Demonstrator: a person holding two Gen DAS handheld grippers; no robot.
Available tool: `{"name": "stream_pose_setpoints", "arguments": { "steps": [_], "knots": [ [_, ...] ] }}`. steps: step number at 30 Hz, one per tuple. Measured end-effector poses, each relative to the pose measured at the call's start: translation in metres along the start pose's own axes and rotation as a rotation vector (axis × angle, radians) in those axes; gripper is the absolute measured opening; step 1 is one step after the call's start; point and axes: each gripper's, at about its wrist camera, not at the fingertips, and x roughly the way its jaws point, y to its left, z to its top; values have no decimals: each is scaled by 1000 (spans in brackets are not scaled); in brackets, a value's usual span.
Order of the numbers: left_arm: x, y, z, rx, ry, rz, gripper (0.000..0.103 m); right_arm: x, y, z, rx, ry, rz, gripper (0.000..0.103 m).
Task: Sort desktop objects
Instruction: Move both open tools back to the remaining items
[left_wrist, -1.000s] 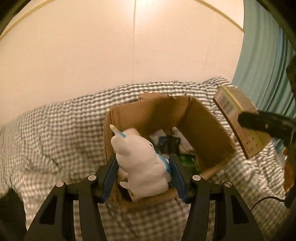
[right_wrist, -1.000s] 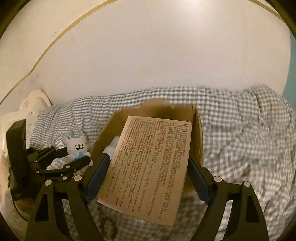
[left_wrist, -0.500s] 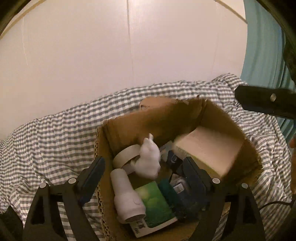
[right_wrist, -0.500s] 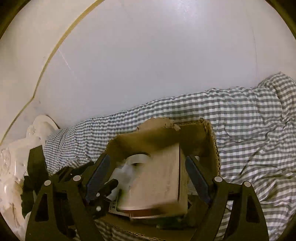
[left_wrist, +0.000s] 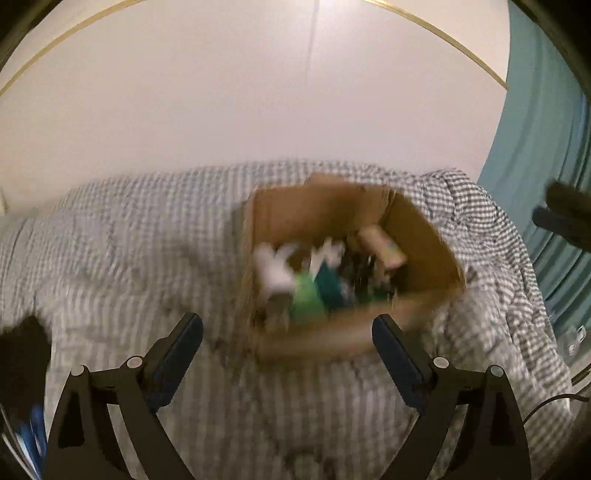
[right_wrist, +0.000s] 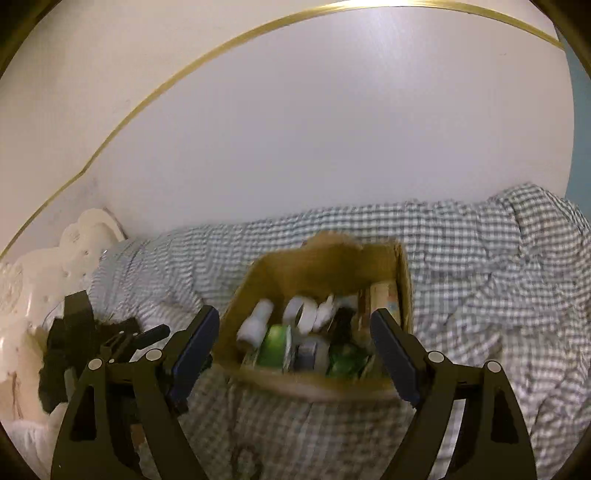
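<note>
- On the checked bedcover (right_wrist: 480, 266), against the pale wall, sits the cardboard box (right_wrist: 317, 266) with its top open.
- Inside it — blurred in the left view — lie a white tube (right_wrist: 255, 325), a roll of tape (right_wrist: 301, 314), a green packet (right_wrist: 275, 345) and a brown carton (right_wrist: 382, 299) against the right wall.
- Left gripper (left_wrist: 288, 354): jaws have just been opening, now spread wide, nothing between them; it hangs before the box's near wall.
- Right gripper (right_wrist: 295, 350): jaws wide apart — empty, short of the box.
</note>
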Motion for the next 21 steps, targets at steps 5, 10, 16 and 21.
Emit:
{"name": "stream_pose_setpoints", "arguments": {
  "steps": [5, 10, 16, 21],
  "knots": [
    [-23, 20, -69, -48, 60, 10, 95, -20, 7, -78, -4, 61, -4, 84],
    [-39, 25, -139, -105, 141, -3, 95, -14, 16, -158, 21, 221, 4, 84],
    [-47, 14, -177, -91, 200, -19, 95, 10, 35, -226, 6, 395, 14, 84],
    [-37, 20, -174, -121, 204, 46, 95, 51, 58, -259, -70, 518, 26, 79]
  ]
}}
